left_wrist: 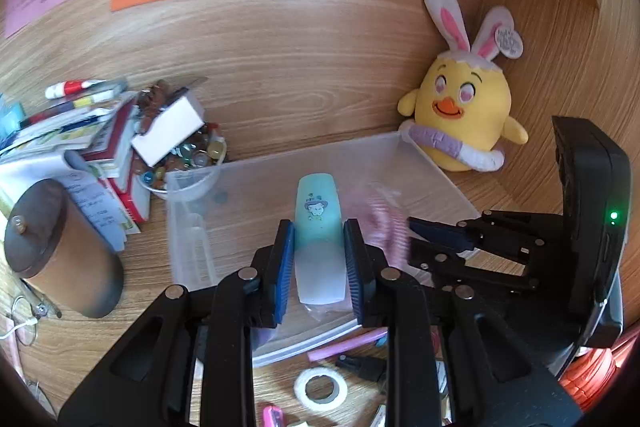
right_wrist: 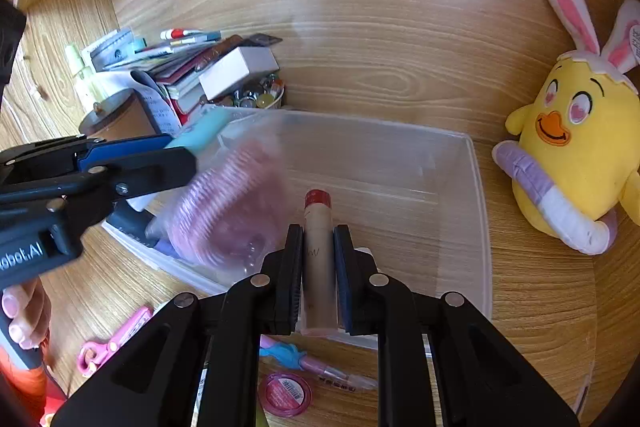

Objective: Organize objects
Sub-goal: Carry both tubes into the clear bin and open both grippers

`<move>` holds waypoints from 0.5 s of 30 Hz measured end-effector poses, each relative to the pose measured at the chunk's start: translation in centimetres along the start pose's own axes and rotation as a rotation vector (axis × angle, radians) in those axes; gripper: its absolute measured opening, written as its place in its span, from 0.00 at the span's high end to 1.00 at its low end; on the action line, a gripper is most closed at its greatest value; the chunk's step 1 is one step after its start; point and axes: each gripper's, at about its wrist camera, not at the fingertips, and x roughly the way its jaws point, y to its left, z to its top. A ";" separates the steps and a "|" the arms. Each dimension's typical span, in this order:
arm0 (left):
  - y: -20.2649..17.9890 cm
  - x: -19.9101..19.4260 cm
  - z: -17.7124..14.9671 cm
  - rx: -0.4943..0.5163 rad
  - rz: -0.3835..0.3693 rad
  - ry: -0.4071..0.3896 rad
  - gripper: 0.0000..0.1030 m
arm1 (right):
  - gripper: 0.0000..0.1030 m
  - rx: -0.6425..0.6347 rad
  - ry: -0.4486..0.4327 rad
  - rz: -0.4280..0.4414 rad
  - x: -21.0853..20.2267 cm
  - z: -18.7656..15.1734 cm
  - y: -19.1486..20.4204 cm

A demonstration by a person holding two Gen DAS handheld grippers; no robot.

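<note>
A clear plastic bin [left_wrist: 432, 167] [right_wrist: 476, 195] lies on the wooden desk. My left gripper [left_wrist: 319, 231] is shut on a teal-and-white tube with a cartoon print [left_wrist: 318, 227], held over the bin; the tube's teal end shows in the right wrist view [right_wrist: 208, 127]. My right gripper [right_wrist: 317, 235] is shut on a brown tube with a red cap [right_wrist: 318, 247], also over the bin. It shows from the side in the left wrist view [left_wrist: 440, 233]. A blurred pink ribbed item in a clear bag [left_wrist: 382, 223] [right_wrist: 224, 211] lies in the bin between the grippers.
A yellow chick plush [left_wrist: 464, 107] [right_wrist: 576, 155] sits right of the bin. Stacked books, a white box [left_wrist: 168, 129] and a bowl of glass beads [left_wrist: 188, 163] are at left, with a brown lidded canister [left_wrist: 60, 247]. White tape [left_wrist: 320, 387], pink scissors [right_wrist: 112, 343], pens and a pink round tin [right_wrist: 285, 393] lie in front.
</note>
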 end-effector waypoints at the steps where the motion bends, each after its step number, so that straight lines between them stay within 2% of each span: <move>1: -0.2 0.5 0.0 0.001 0.001 0.013 0.76 | 0.86 -0.001 0.006 -0.002 0.2 0.0 0.0; 8: 0.4 3.4 -1.0 -0.023 0.026 0.102 0.76 | 0.86 -0.005 0.035 -0.030 1.2 -0.1 -0.7; 12: 0.4 3.6 -1.3 -0.013 0.042 0.104 0.76 | 0.86 0.006 0.060 -0.029 1.7 -0.2 -1.2; 15: 0.2 3.4 -1.3 -0.008 0.033 0.102 0.71 | 0.86 0.016 0.066 -0.022 1.6 -0.2 -1.5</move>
